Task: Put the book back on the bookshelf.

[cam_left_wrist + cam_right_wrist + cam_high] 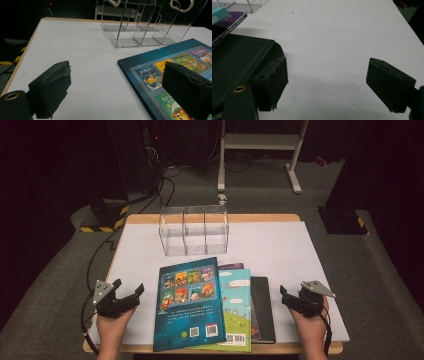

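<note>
A dark blue picture book (189,302) lies on top of a fanned stack at the table's near middle. Under it are a teal and green book (236,312), a purple book (231,266) that just peeks out, and a black notebook (263,310). Behind them stands a clear three-compartment holder (195,232), which holds nothing. My left gripper (129,289) rests left of the stack, open, one jaw over the blue book's (150,72) corner. My right gripper (292,294) is open just right of the notebook (237,57), nothing between its jaws.
The white table (280,245) has wooden edges at front and back. A white metal stand (260,142) and cables sit on the floor beyond it. A base with yellow and black stripes (102,217) stands past the far left corner.
</note>
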Demonstrator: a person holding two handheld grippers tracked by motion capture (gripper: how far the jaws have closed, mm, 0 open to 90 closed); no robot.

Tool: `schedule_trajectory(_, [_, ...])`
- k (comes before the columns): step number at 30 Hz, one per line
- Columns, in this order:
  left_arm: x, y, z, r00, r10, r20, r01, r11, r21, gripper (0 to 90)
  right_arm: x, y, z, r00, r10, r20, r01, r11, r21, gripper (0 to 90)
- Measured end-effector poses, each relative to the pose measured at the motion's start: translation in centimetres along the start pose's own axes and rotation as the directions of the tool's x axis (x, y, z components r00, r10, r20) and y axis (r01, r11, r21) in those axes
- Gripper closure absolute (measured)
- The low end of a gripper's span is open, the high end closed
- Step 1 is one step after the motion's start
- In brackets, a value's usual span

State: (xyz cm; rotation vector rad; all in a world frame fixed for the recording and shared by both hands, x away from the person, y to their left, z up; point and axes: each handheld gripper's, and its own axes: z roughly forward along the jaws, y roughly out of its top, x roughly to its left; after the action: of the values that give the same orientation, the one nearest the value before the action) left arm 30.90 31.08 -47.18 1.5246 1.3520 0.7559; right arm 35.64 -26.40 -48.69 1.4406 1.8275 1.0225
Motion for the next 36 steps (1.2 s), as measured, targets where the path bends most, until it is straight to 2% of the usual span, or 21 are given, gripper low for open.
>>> schedule_trajectory(4, [0.1,-0.2,0.2,0.9994,-0.021,0.029,0.021,0.9995,0.023,10.9,0.4,0.0,-0.2,0.9994,-0.034,-0.003,0.034,0.999,-0.005,17.0])
schedule_trajectory(7, [0.0,-0.4,0.6,0.9988,-0.02,0.046,0.018,0.9983,0.055,11.7,0.5,-0.1,-0.1,0.9987,-0.05,-0.011,0.05,0.999,-0.018,16.0])
schedule_trajectory(12, [-0.4,-0.4,0.8,0.9972,-0.036,0.065,0.031,0.9962,0.082,12.5,0.4,0.0,-0.1,0.9979,-0.052,-0.039,0.051,0.998,-0.021,15.5])
schedule_trajectory(16, [-0.9,-0.7,1.0,0.9958,-0.031,0.086,0.022,0.9939,0.109,13.4,0.4,0.1,-0.3,0.9976,-0.043,-0.054,0.041,0.999,-0.036,14.9])
schedule_trajectory(20, [-2.5,-0.7,1.6,0.9779,-0.052,0.202,0.012,0.9811,0.193,15.8,0.7,0.3,-0.7,0.9957,-0.037,-0.084,0.033,0.998,-0.052,14.7])
schedule_trajectory(21, [-2.5,-0.7,1.6,0.9779,-0.052,0.202,0.012,0.9811,0.193,15.8,0.7,0.3,-0.7,0.9957,-0.037,-0.084,0.033,0.998,-0.052,14.7])
schedule_trajectory(22, [-3.6,-1.1,2.2,0.9675,-0.054,0.247,-0.009,0.9691,0.246,15.3,1.1,0.5,-0.8,0.9934,-0.045,-0.106,0.039,0.998,-0.055,14.9])
schedule_trajectory(23, [-4.2,-1.3,2.5,0.964,-0.053,0.261,-0.02,0.9626,0.27,15.0,1.3,0.5,-0.8,0.9924,-0.044,-0.115,0.038,0.998,-0.053,15.1])
schedule_trajectory(24, [-4.2,-1.3,2.5,0.964,-0.053,0.261,-0.02,0.9626,0.27,15.0,1.3,0.5,-0.8,0.9924,-0.044,-0.115,0.038,0.998,-0.053,15.1])
schedule_trajectory(26, [-5.4,-1.7,3.3,0.9519,-0.06,0.3,-0.042,0.9455,0.323,15.0,2.2,0.7,-0.9,0.9881,-0.054,-0.144,0.047,0.998,-0.049,15.4])
schedule_trajectory(27, [-5.8,-1.8,3.5,0.9491,-0.065,0.308,-0.044,0.9412,0.335,15.0,2.4,0.8,-1.0,0.9871,-0.058,-0.15,0.051,0.997,-0.05,15.3])
schedule_trajectory(28, [-6.1,-1.9,3.6,0.9489,-0.058,0.31,-0.056,0.9369,0.345,15.0,2.7,0.9,-1.1,0.9851,-0.064,-0.159,0.056,0.997,-0.053,15.2])
schedule_trajectory(30, [-6.7,-1.9,3.7,0.9545,-0.031,0.297,-0.075,0.9375,0.34,14.5,3.3,1.1,-1.4,0.9821,-0.089,-0.166,0.08,0.995,-0.06,15.3])
schedule_trajectory(36, [-6.8,-1.9,3.6,0.9587,-0.025,0.283,-0.08,0.9322,0.353,14.5,5.3,1.6,-2.1,0.9663,-0.116,-0.23,0.106,0.993,-0.057,15.6])
